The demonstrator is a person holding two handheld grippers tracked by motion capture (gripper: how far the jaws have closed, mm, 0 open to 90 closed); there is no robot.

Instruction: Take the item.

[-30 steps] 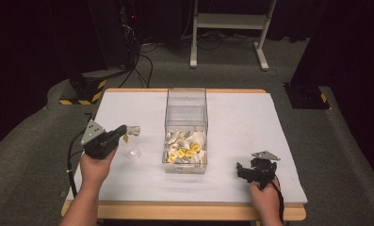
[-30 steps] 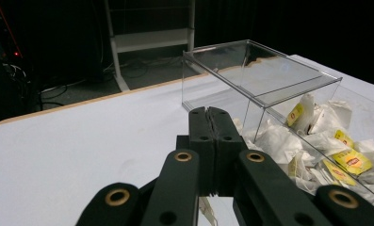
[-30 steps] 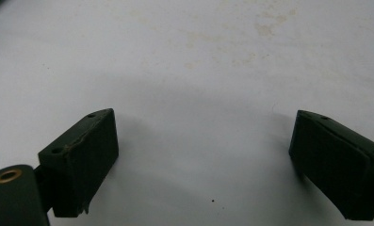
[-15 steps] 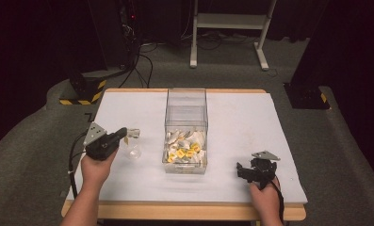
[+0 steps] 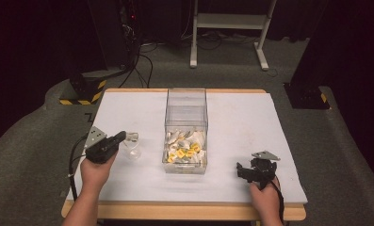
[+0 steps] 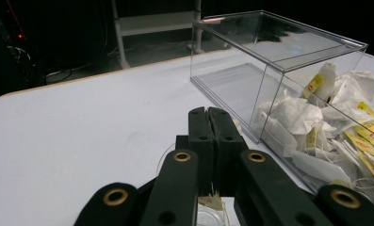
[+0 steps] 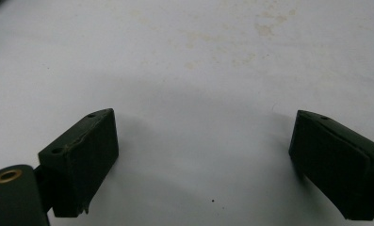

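Observation:
A clear plastic box (image 5: 186, 123) stands mid-table, its near end heaped with white tea bags (image 5: 184, 147) with yellow tags. The same box (image 6: 288, 80) and tea bags (image 6: 326, 127) lie right of my left gripper's jaws. My left gripper (image 5: 124, 136) is shut left of the box, with a white tea bag (image 5: 133, 137) at its tip, over a small clear glass cup (image 5: 132, 151). A bit of white bag (image 6: 237, 125) peeks past the closed jaws of my left gripper (image 6: 208, 113); a paper tag (image 6: 211, 202) and the cup's rim (image 6: 208, 219) show beneath. My right gripper (image 5: 242, 171) (image 7: 203, 160) rests open on the table, nothing between its jaws.
The white table (image 5: 250, 122) has a wooden front edge (image 5: 184, 210). Beyond it are a dark floor, a white frame stand (image 5: 229, 28) and cables. Faint stains mark the table surface (image 7: 264, 23) ahead of the right gripper.
My left gripper has drifted slightly nearer and lower with the tea bag, over the cup. The right gripper has stayed still.

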